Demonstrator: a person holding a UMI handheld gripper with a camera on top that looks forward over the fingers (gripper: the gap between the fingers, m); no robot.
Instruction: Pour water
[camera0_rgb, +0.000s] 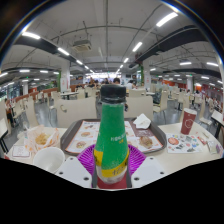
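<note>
The tool (112, 160) pinches a green plastic bottle with a dark green cap and a pale label (112, 135), both purple pads (88, 158) pressing on its lower body. The bottle stands upright in the lower centre of the frame, its cap reaching to the middle.

Beyond it, the pale desk (170, 158) carries trays of food. A white paper cup (48, 158) sits at the lower left, just beside the left finger, and a red paper cup (188, 121) stands well apart at the right. A white napkin holder (142, 121) is just right of the bottle. The background is a large canteen with rows of ceiling lights.

The cap appears to be on, so pouring cannot start yet, in my judgement. To do the step well, hold the grip firm and low so the bottle does not slip as it tilts, carry the mouth over the chosen cup before tipping, and tilt slowly so the stream lands inside the rim. The white cup seems the likelier target, being close.
</note>
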